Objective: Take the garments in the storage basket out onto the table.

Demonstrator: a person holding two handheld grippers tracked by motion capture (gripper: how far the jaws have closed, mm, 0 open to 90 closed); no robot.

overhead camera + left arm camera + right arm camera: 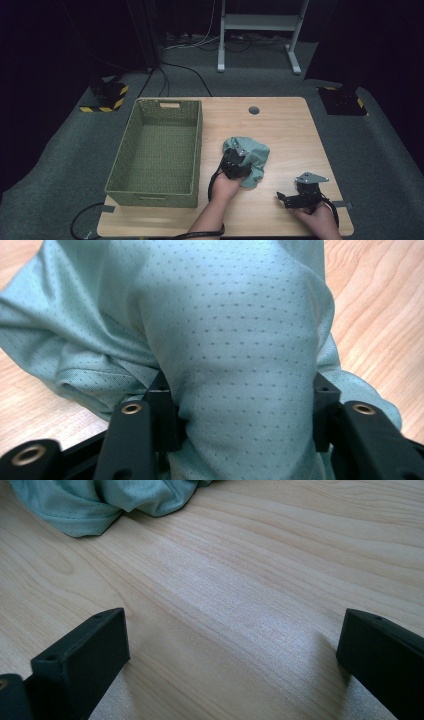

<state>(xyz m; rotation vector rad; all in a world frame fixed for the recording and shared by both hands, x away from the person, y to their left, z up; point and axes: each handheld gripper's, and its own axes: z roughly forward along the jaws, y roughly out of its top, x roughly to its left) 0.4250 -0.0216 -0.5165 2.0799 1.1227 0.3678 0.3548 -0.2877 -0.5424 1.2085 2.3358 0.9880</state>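
A crumpled teal mesh cloth (256,151) lies on the wooden table (285,125), just right of the basket. My left gripper (236,165) sits on the cloth's near side. In the left gripper view a thick fold of the cloth (225,315) bulges up between the jaws of the left gripper (242,390) and fills the gap from pad to pad. My right gripper (284,196) rests low at the table's near right, apart from the cloth. In its own view the right gripper (232,645) stands wide open over bare wood, with the cloth's edge (100,500) at the top left.
A green woven basket (198,150) with nothing in it takes up the table's left half. A round cable hole (254,110) sits near the far edge. Beyond the table, a white stand (260,22) and yellow-black striped bases (107,97) are on the grey floor.
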